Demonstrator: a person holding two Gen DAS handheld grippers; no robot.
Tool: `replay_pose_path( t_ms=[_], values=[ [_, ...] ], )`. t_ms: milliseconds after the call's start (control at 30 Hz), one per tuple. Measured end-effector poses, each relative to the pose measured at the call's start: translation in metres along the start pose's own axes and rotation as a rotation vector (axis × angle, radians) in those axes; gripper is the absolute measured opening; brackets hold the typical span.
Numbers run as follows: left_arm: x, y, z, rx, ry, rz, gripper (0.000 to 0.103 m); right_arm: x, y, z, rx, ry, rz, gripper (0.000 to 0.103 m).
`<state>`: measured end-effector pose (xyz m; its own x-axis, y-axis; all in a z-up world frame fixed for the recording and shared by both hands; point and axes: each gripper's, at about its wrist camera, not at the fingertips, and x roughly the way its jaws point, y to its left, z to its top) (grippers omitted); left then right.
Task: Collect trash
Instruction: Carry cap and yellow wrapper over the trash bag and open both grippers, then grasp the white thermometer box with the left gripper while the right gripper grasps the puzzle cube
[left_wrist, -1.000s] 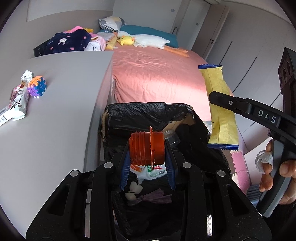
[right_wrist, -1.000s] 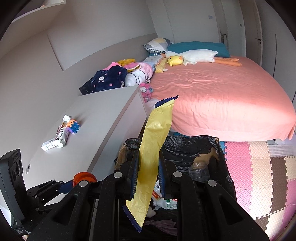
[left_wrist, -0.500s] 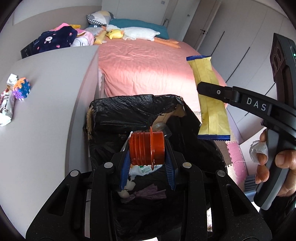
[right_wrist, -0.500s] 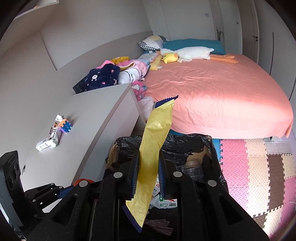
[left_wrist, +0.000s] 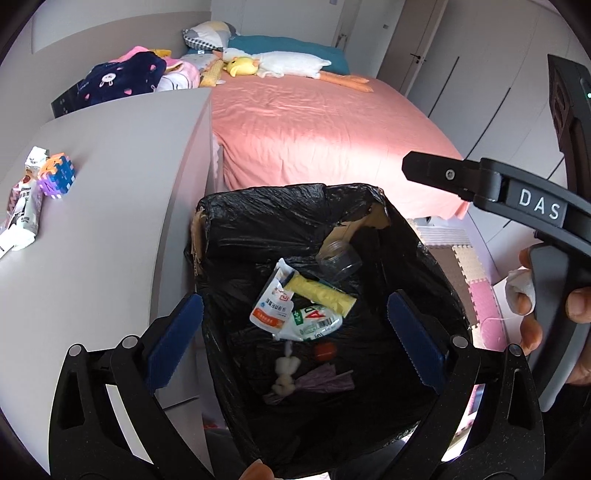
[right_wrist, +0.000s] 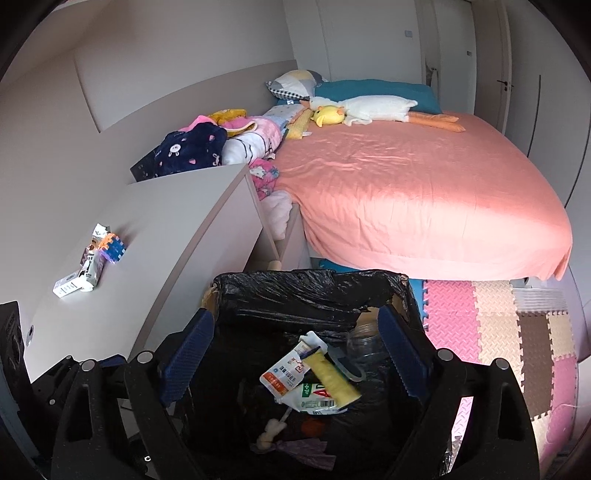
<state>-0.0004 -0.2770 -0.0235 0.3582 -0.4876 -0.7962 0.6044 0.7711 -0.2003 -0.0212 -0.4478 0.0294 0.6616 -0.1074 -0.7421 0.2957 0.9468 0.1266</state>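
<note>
Black plastic lined the trash bin (left_wrist: 258, 218), w/ torn cardboard showing at the rim, in the left wrist view. Inside lay a yellow wrapper (left_wrist: 320, 292), a white-and-orange pouch (left_wrist: 271, 302), a green-printed packet (left_wrist: 316, 322), a clear jar (left_wrist: 339, 258) toward the far right corner, a small orange cap (left_wrist: 325, 350), a cotton wad (left_wrist: 285, 373) & a purple scrap (left_wrist: 325, 380) at the bottom. The left gripper (left_wrist: 295, 339) hung over the bin, blue pads spread wide, nothing between them. The right hand (left_wrist: 543, 306) wrapped the other tool's handle at the right edge. In the right wrist view, the same bin (right_wrist: 295, 291) sat below the right gripper (right_wrist: 295, 354), fingers wide apart & empty; the yellow wrapper (right_wrist: 334, 380) rested on the pouch (right_wrist: 284, 373) & packet (right_wrist: 314, 400). A toy cube (right_wrist: 114, 249) & small cartons (right_wrist: 79, 278) sat on the grey counter (right_wrist: 166, 221), left of the bin.
</note>
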Motion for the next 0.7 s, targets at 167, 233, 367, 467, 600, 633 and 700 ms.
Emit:
replay_pose_path(
  t_ms=[167, 233, 367, 467, 600, 633, 700],
  values=[
    [-0.003, 0.003, -0.002, 0.001, -0.009, -0.003, 0.097, 0.002, 0.003, -0.001, 0.003, 0.003, 0.011, 0.09],
    [-0.004, 0.005, -0.002, -0.004, -0.013, 0.0, 0.097, 0.002, 0.006, -0.001, -0.002, 0.004, 0.016, 0.09],
    [-0.007, 0.014, -0.003, -0.022, -0.02, 0.011, 0.097, 0.007, 0.016, -0.002, -0.017, 0.01, 0.032, 0.09],
    [-0.009, 0.024, -0.005, -0.045, -0.023, 0.019, 0.097, 0.011, 0.026, -0.003, -0.035, 0.015, 0.047, 0.09],
    [-0.015, 0.039, -0.008, -0.078, -0.035, 0.032, 0.097, 0.017, 0.042, -0.004, -0.061, 0.026, 0.064, 0.09],
    [-0.017, 0.044, -0.008, -0.086, -0.038, 0.036, 0.097, 0.019, 0.046, -0.004, -0.067, 0.028, 0.07, 0.09],
    [-0.021, 0.052, -0.009, -0.1, -0.042, 0.047, 0.097, 0.024, 0.056, -0.004, -0.079, 0.033, 0.086, 0.09]
  ],
)
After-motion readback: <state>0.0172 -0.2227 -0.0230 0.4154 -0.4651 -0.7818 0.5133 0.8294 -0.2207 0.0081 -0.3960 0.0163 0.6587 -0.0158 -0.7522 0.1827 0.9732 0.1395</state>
